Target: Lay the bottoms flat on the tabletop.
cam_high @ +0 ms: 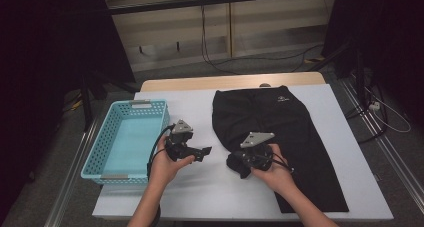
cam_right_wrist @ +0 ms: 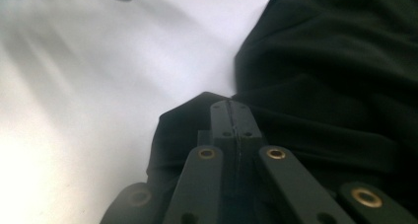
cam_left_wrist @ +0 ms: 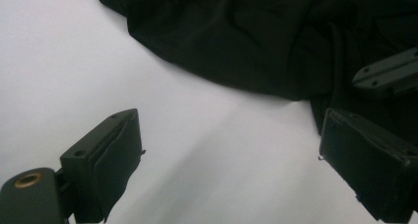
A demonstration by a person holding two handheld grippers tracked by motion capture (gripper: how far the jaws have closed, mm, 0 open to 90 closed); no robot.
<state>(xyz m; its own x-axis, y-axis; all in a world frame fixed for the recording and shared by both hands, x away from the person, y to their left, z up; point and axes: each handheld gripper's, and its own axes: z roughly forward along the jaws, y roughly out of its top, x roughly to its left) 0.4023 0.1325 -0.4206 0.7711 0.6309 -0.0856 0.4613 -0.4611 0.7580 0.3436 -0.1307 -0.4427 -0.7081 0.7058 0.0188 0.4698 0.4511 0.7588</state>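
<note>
A black garment (cam_high: 280, 127) lies spread on the white table (cam_high: 200, 197), right of the middle. My right gripper (cam_high: 237, 164) sits at the garment's near left edge, held from below by a hand. In the right gripper view its jaws (cam_right_wrist: 230, 108) meet with no gap, and a bunched fold of the black fabric (cam_right_wrist: 182, 130) rises around their tips. My left gripper (cam_high: 202, 152) hovers over bare table left of the garment, pointing right. In the left gripper view its jaws (cam_left_wrist: 229, 135) stand wide apart with nothing between them, and the garment's edge (cam_left_wrist: 236, 36) lies ahead.
A light blue perforated basket (cam_high: 102, 142) stands at the table's left side, with nothing in it. Part of the right gripper (cam_left_wrist: 389, 73) shows at the right of the left gripper view. Cables and dark stands surround the table on the floor.
</note>
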